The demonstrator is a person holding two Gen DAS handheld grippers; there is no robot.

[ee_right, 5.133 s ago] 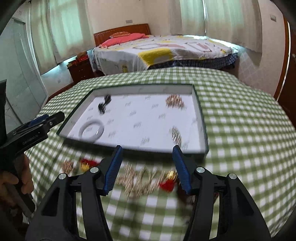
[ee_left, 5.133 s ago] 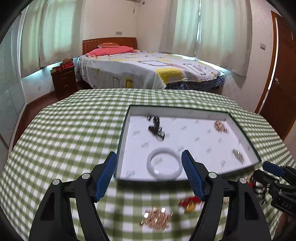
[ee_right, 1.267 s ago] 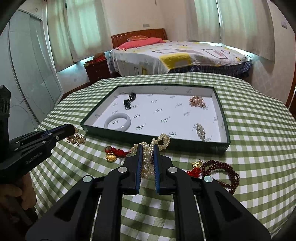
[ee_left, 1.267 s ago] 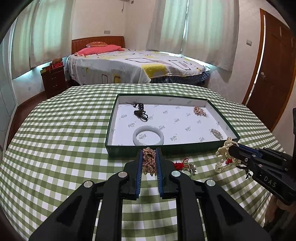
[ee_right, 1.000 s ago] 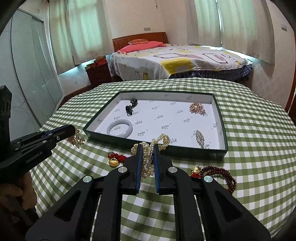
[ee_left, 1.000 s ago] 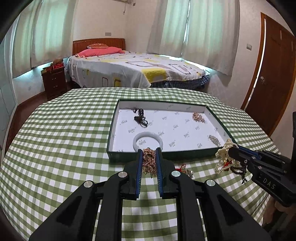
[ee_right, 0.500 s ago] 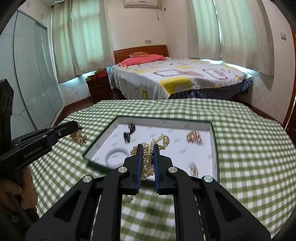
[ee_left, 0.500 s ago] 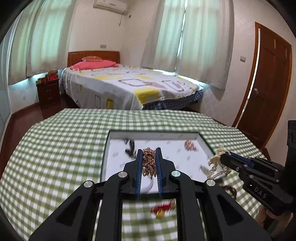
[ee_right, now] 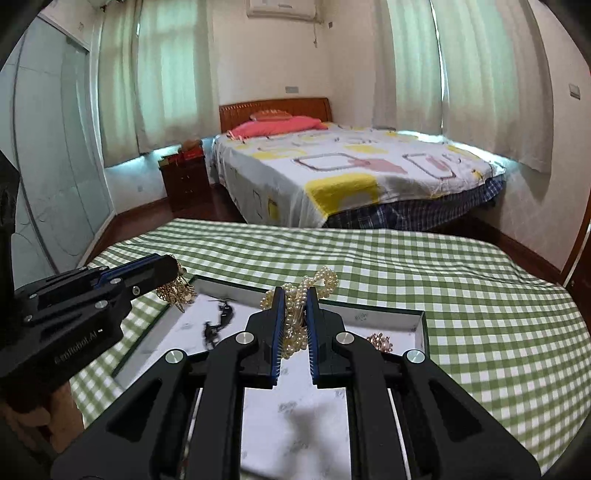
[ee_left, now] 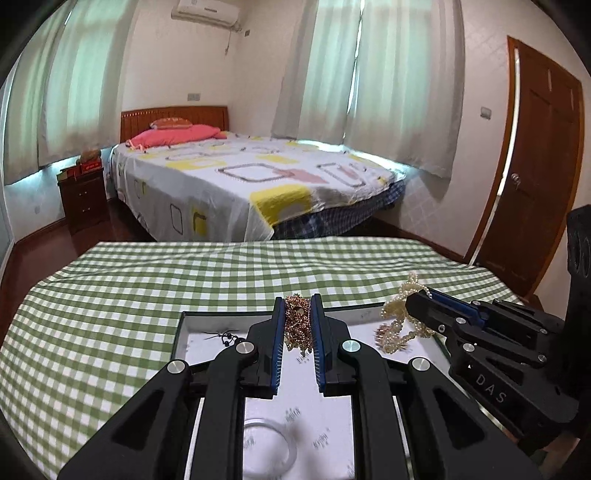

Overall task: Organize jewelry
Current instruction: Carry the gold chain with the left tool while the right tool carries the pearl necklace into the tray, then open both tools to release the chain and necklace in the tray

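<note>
My left gripper (ee_left: 297, 301) is clamped on the gold chain (ee_left: 297, 325), mid-frame, over the white-lined tray (ee_left: 295, 406). My right gripper (ee_right: 293, 293) pinches the pearl necklace (ee_right: 321, 282), centre frame over the same tray. White bangle (ee_left: 269, 448) lies at the left view's bottom centre.

Black tongs (ee_left: 297, 306), blue pads (ee_left: 277, 343), silver screws.

Home bedroom: made bed (ee_left: 243, 181), curtained windows (ee_left: 388, 74), wooden nightstand (ee_left: 83, 197), air conditioner (ee_left: 208, 9).
</note>
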